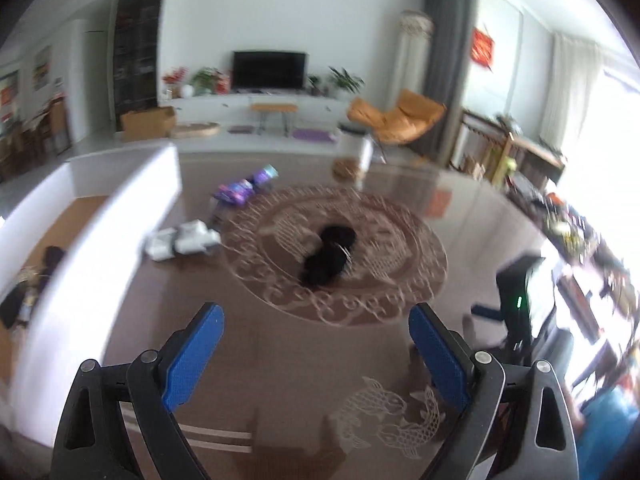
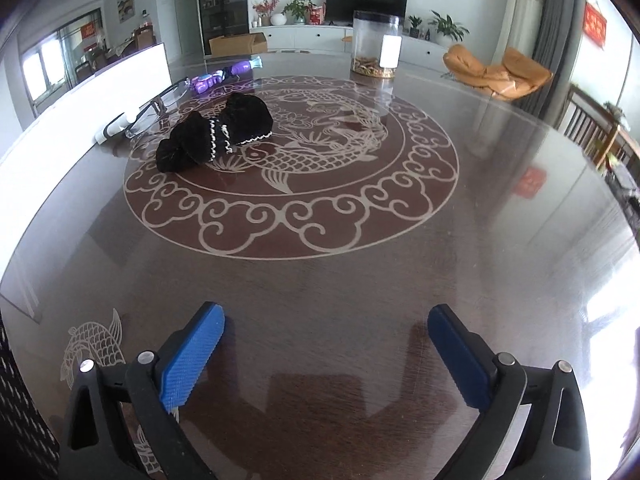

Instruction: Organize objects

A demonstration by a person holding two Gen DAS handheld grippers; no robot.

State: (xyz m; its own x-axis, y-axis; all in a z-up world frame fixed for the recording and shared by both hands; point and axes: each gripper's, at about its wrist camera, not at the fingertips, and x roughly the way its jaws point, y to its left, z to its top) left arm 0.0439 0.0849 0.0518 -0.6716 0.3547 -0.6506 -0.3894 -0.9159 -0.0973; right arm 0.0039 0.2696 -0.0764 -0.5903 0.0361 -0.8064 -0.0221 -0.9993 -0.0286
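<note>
Nearest to the right wrist camera, the right claw [image 2: 326, 356] is seen with its blue pads [image 2: 192, 360] spread wide, and nothing is held between them. Below it lies only the glossy dark bench [image 2: 360, 288], with a pale fish drawing [image 2: 94, 348] near the left pad.

Further away, on the round ornament [image 2: 292, 168] in the middle of the bench, a black knitted piece with white zigzag trim [image 2: 218, 134] is found; it looks like a pair of small socks or mittens, but this cannot be told for sure. It is well apart from the claw. Behind it, at the left edge of the bench, purple packets [image 2: 212, 78] and a clear flat object [image 2: 160, 108] are placed beside a white board [image 2: 100, 88]. A clear round jar [image 2: 376, 46] with something brownish at its bottom stands upright at the far side of the bench.

The left wrist view is blurred. The left claw [image 1: 316, 356] is also spread, with nothing between its pads [image 1: 196, 356], and it hangs above the bench. The same black piece [image 1: 330, 254] is seen ahead on the ornament. White packets [image 1: 182, 242] and purple packets [image 1: 240, 192] lie to the left of it. A part of the other gripper's dark body [image 1: 518, 304] is visible at the right.
</note>
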